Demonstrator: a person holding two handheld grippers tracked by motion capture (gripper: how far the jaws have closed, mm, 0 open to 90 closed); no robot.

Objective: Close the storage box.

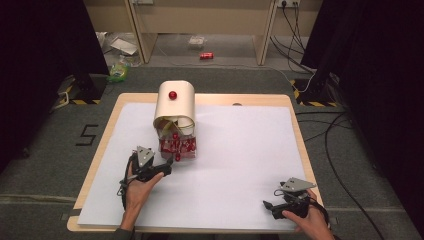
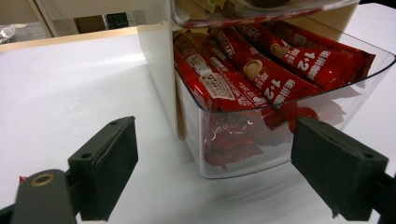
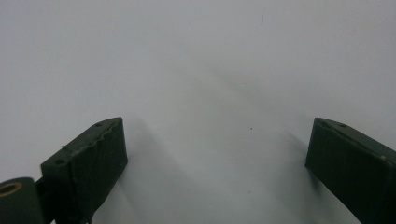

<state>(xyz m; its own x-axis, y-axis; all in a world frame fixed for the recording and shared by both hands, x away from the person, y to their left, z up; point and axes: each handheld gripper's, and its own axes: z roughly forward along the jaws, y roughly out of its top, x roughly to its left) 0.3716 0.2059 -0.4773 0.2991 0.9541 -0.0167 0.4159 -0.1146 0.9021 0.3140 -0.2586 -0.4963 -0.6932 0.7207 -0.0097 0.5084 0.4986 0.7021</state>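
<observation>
White paper covers the counter (image 1: 240, 165), where the left gripper (image 2: 215, 163), jaws spread, faces a clear drawer (image 2: 299, 140) of red sachets (image 2: 261, 74) pulled from a cream cabinet (image 1: 175, 102); a careless push could topple it.

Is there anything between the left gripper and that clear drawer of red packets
Nothing visible does. The left gripper hangs open right in front of the clear drawer of red packets, with bare white table cover between its jaws and the drawer's front wall.

red can (image 1: 206, 55), floor cables (image 1: 334, 145)
</observation>
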